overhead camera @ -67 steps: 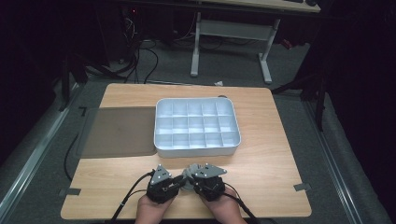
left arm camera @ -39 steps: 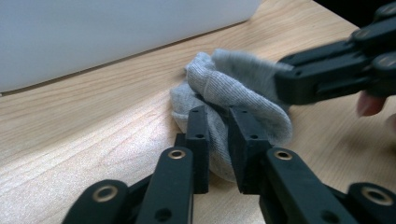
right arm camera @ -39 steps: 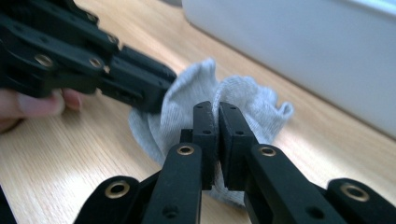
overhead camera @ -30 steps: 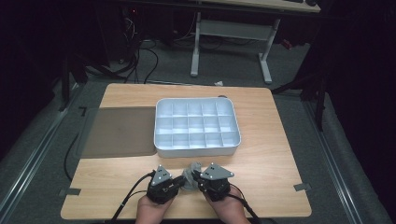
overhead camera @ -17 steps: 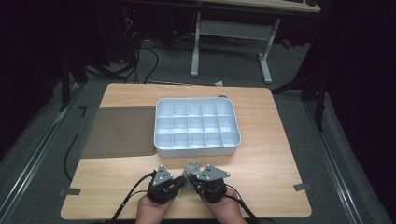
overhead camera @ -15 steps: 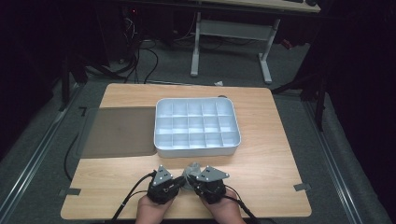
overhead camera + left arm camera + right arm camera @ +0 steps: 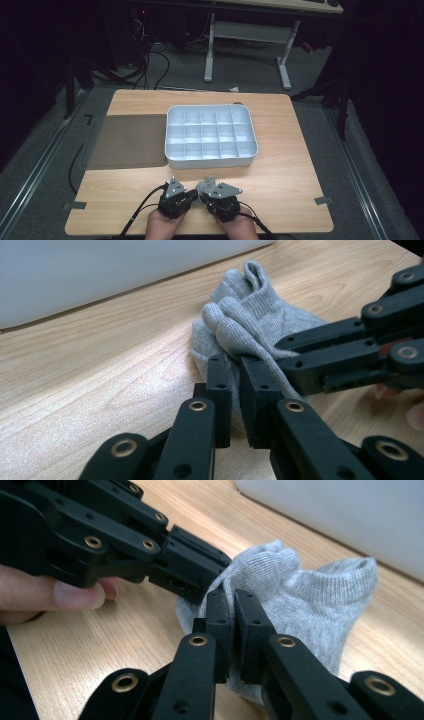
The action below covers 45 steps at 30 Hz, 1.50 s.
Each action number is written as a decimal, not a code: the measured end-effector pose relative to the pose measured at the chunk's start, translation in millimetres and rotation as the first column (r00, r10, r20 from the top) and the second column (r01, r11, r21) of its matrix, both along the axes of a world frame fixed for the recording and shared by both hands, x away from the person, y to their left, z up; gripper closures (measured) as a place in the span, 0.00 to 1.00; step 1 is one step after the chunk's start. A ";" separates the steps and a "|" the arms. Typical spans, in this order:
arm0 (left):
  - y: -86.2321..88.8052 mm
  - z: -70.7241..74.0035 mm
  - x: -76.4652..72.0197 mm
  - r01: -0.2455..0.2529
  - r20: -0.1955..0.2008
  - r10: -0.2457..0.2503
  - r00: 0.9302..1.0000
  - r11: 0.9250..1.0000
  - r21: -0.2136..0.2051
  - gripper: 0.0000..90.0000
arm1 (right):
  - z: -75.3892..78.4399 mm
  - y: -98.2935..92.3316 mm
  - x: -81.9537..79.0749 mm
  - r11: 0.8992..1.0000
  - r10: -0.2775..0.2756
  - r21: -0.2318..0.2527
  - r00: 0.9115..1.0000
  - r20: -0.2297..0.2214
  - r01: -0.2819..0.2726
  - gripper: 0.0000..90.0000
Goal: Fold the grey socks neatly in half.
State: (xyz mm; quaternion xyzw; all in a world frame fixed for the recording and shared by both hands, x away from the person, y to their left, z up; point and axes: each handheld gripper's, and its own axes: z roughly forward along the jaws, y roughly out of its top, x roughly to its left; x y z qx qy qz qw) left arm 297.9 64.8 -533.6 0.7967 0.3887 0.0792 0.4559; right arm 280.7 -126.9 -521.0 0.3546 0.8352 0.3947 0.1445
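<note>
Left claw (image 7: 235, 375): clamped on the sock (image 7: 250, 325).
Right claw (image 7: 235, 612): clamped on the sock too.
Left to do: folding, then the tray (image 7: 172, 150).

A grey ribbed-knit sock (image 7: 245, 330) lies on the light wood-grain surface (image 7: 280, 175); the compartment tray (image 7: 210, 136) is pale blue-white, the mat (image 7: 127, 141) dull brown.

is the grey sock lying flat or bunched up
Bunched up: the grey sock is rumpled into folds on the table, pinched by both the left gripper and right gripper.
</note>
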 end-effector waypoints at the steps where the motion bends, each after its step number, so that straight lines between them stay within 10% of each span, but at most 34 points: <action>1: 0.0 0.0 0.0 0.000 0.000 0.000 1.000 1.000 0.001 0.93 | -1.5 -0.1 0.3 1.000 0.004 -0.001 1.000 -0.005 -0.004 0.97; 17: 4.2 2.1 1.5 -0.002 -0.008 0.002 1.000 1.000 -0.013 0.87 | -3.9 2.1 -1.0 0.999 0.034 -0.037 0.999 0.010 -0.033 0.97; 29: 9.9 25.9 -4.8 -0.003 0.133 0.011 0.991 0.998 -0.063 0.98 | -1.6 3.4 -2.8 0.998 0.044 -0.043 0.999 0.021 -0.043 0.97; 45: -8.6 17.6 -3.4 0.034 0.114 -0.029 0.993 0.999 -0.038 0.99 | -5.0 9.6 -8.1 0.996 0.070 -0.055 0.997 0.044 -0.067 0.97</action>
